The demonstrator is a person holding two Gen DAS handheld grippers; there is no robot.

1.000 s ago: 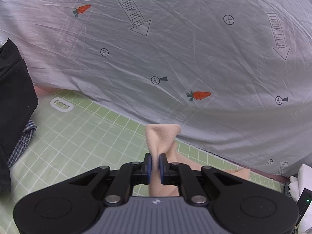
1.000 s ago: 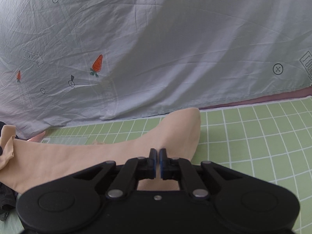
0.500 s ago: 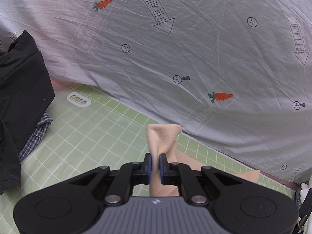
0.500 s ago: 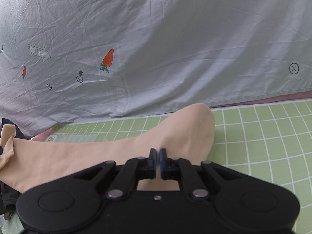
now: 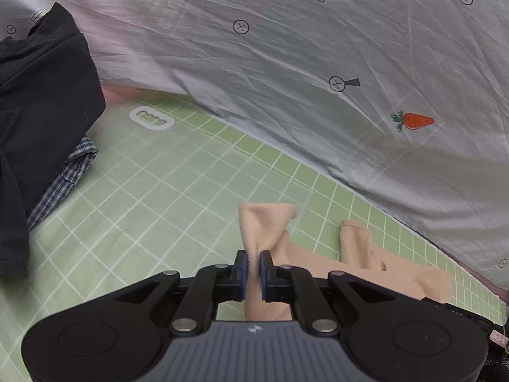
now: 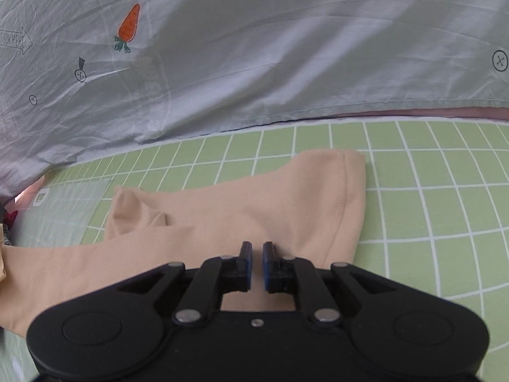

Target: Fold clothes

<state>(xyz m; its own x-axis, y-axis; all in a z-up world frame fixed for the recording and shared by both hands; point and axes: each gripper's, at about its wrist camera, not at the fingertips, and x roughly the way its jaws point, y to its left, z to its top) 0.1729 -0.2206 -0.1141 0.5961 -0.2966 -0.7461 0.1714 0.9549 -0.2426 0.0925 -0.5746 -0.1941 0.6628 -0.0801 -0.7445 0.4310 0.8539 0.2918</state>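
Currently, in the left wrist view, the left gripper is nearly closed and pinches a raised corner of the beige garment. The rest of the garment trails to the right over the green grid mat. A dark garment lies on a plaid one at the left. A grey sheet covers the background.

In the right wrist view, the right gripper has its jaws opening; a narrow gap shows between the pads, and the garment lies flat on the mat beneath them, apparently released.

Risks: with only one corner held, a pull by the left gripper may drag or skew the laid portion, since thin fabric slides easily on the mat. An early release may let the raised corner flop back and spoil the fold.

Legible writing: the sheet bears an arrow marked "LOOK HERE", a carrot print and circled crosses.
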